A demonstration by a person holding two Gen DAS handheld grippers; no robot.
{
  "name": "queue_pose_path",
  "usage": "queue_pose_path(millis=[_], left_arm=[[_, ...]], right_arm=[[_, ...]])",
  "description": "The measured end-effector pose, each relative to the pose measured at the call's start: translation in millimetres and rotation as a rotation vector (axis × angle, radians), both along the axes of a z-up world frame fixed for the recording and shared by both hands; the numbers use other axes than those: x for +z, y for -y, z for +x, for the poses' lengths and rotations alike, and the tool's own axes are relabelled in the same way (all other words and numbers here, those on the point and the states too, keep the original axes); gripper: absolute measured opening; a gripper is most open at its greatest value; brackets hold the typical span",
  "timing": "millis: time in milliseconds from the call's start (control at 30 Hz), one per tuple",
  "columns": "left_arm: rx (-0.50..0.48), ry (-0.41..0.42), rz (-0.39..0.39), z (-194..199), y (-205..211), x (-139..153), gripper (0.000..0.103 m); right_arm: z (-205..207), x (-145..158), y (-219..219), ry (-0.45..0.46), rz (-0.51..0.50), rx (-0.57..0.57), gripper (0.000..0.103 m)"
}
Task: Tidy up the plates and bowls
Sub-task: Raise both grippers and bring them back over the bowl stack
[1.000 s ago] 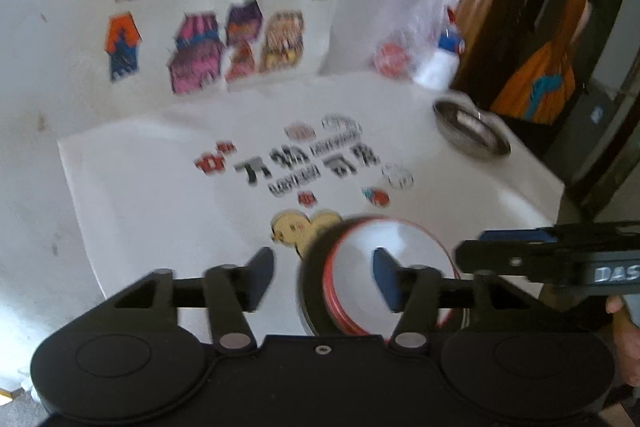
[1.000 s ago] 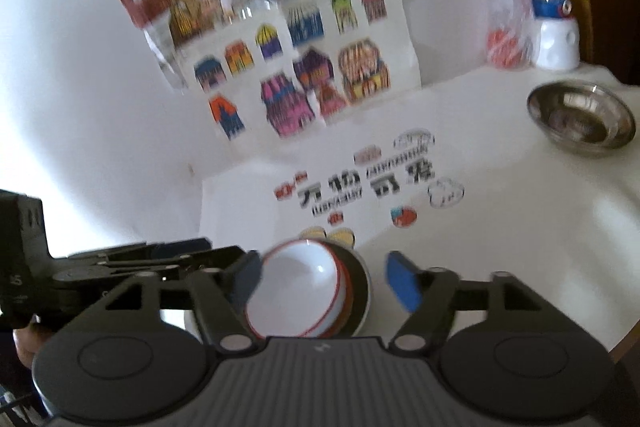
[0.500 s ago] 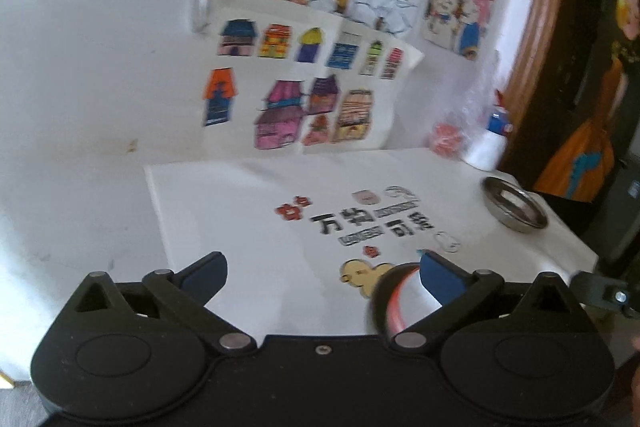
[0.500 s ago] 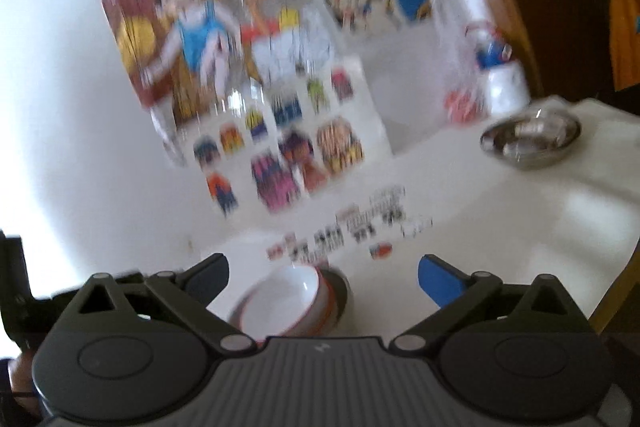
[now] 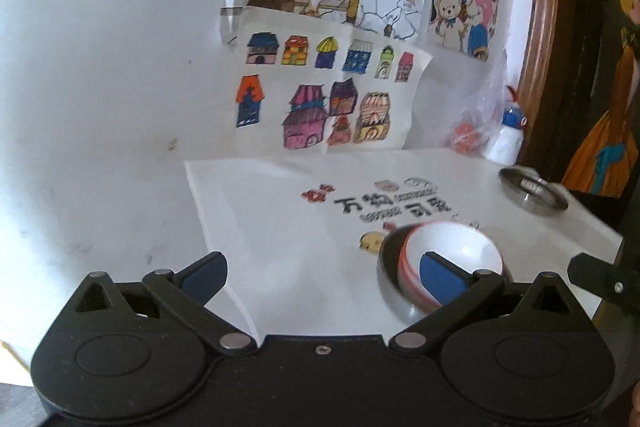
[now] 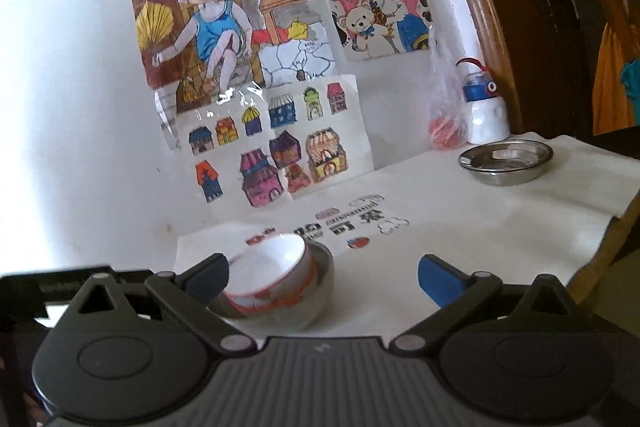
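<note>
My left gripper (image 5: 322,273) hangs over the white table (image 5: 280,267) with fingers spread wide, holding nothing; behind its right finger sits a red-rimmed white bowl (image 5: 452,251), nested tilted in a steel bowl (image 5: 394,291); a steel dish (image 5: 534,191) lies well apart at the far right edge.

One white ceramic bowl with a red rim (image 6: 268,267) sits nested in one grey metal bowl (image 6: 316,291). One shallow round steel plate (image 6: 506,161) lies well apart. One white bottle with a blue cap (image 6: 482,107) and one clear plastic bag (image 6: 444,107) stand by the wall. Three coloured drawings (image 6: 224,23) hang there.
</note>
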State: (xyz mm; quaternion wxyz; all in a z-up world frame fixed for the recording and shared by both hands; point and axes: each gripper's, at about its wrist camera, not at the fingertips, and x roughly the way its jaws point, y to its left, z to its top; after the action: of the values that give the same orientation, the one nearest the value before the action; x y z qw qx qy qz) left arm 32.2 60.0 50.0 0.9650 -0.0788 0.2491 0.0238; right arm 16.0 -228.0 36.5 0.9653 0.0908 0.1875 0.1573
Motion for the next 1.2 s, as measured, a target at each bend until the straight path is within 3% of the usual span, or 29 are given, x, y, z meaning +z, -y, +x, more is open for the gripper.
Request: queue_pose_path(millis=[167,300,400,600,867,1067,1200], left_arm=[[0.017,-0.049,-0.039,-10.3,-2.8,-3.4,0.102],[0.031,-0.097,-0.047,-9.6,-6.6,-7.1,0.102],[0.008,-0.141,-0.109,-2.1,-13.1,-8.0,0.102],[-0.053,-0.205,-0.127,22.3,-20.9,-12.1,0.102],[-0.154,-0.369,-0.232,81.1,-35.2,-23.3,0.102],[-0.157,-0.497,-0.238,116.2,-38.2,-26.9,0.102],[-0.162,-0.541,-0.210,128.3,-35.5,-25.4,0.102]], right_arm=[[-8.4,-10.2,-3.2,0.038,-0.064,-0.028,0.103],[-5.8,-10.7,-4.2,0.023,-0.088,-0.017,0.103],[0.7,-8.6,-3.4,-0.016,-0.114,-0.033,0.103],[26.6,-1.0,5.5,-0.173,-0.142,0.020,0.103],[83.0,30.4,2.1,-0.341,-0.328,0.112,0.103],[134.1,42.1,-10.4,-0.530,-0.284,0.198,0.103],[157.8,42.6,-20.4,-0.595,-0.282,0.217,0.103]])
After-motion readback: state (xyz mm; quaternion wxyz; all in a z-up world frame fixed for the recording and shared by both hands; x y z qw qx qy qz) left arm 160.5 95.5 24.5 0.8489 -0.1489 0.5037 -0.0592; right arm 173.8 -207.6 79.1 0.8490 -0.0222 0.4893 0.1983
